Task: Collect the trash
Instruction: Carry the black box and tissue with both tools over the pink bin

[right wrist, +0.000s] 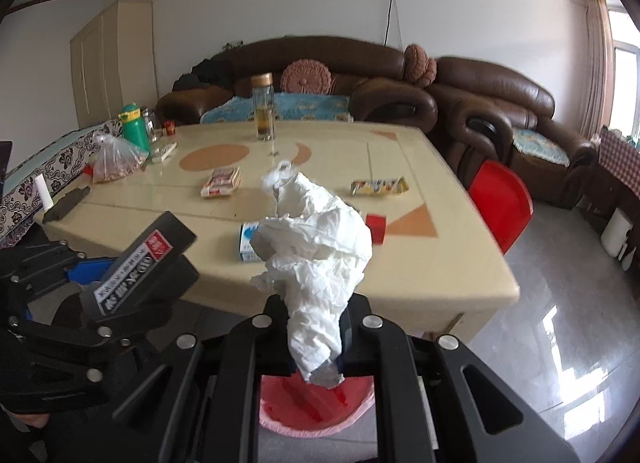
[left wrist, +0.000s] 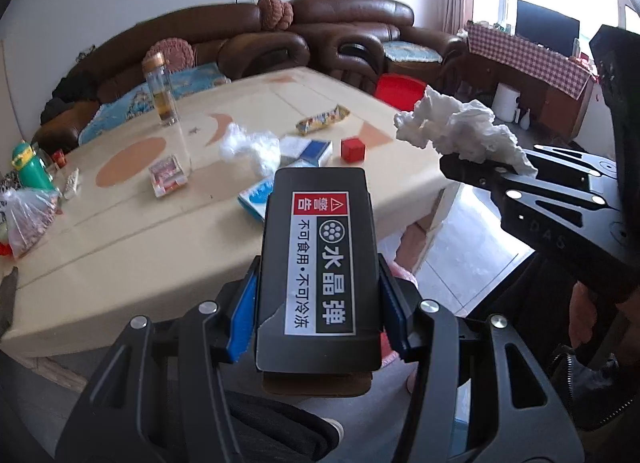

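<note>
Left gripper point(left wrist: 318, 303) clenched on a black box with a red-and-white warning label point(left wrist: 320, 263), blue pads pressing its two sides. Right gripper point(right wrist: 318, 327) clenched on a crumpled white tissue point(right wrist: 316, 255), jaws fully together around its lower tail. Both pieces held off the desk point(right wrist: 440, 263), in front of its near edge. Directly under the right jaws, at 6 o'clock in the right wrist view, a red bin with a pink liner point(right wrist: 316, 407) on the floor. Probably the step in hand: dropping both pieces into that bin. To do it well: bring each gripper over the middle of the bin mouth, lower close to the rim, then release, tissue first because light and easily drifting aside. More trash waiting on the desk: a crumpled plastic wrap point(left wrist: 252, 147) at 12 o'clock from the box, a yellow snack wrapper point(left wrist: 322, 121) at 1 o'clock. Glass bottle point(left wrist: 160, 89) better left standing.
</note>
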Motion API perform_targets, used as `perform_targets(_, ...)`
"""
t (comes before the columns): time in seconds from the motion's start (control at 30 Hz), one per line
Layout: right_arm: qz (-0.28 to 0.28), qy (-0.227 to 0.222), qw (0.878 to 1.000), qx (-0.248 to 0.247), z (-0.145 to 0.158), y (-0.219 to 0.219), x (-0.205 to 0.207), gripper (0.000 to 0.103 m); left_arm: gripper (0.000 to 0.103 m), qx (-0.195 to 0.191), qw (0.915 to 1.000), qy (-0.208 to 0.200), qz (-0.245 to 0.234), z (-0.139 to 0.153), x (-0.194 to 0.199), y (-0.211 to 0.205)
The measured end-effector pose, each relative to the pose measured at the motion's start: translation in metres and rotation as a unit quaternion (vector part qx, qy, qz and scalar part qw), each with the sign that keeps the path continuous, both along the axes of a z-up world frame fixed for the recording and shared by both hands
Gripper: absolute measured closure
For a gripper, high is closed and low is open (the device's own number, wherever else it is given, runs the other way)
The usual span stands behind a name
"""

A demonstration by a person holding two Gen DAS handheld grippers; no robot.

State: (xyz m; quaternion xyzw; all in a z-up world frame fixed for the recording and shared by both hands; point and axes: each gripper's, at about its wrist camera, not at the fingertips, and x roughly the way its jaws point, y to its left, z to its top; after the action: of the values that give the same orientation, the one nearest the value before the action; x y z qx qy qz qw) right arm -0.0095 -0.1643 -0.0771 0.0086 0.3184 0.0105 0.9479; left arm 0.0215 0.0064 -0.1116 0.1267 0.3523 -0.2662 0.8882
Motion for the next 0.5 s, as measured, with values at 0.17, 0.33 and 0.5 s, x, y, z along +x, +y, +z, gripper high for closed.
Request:
perform_targets(0.17,0.006,0.030,1.000,0.004,-0.023,-0.001,0.004,0.090,0.050,0.007,0.9997,0.023,0.006,-0.021,0.008,-0.005)
perform_targets(0.33,0.005,0.061,0.998,0.016,-0.050,-0.006,0.011,0.090,0.050,0.011,0.9985,0.054,0.005,-0.045,0.016,-0.014)
perform_targets(0.5,0.008,0.088,0.996,0.024,-0.073,-0.008,0.018,0.090,0.050,0.022,0.9961,0.086,0.005,-0.071,0.029,-0.022)
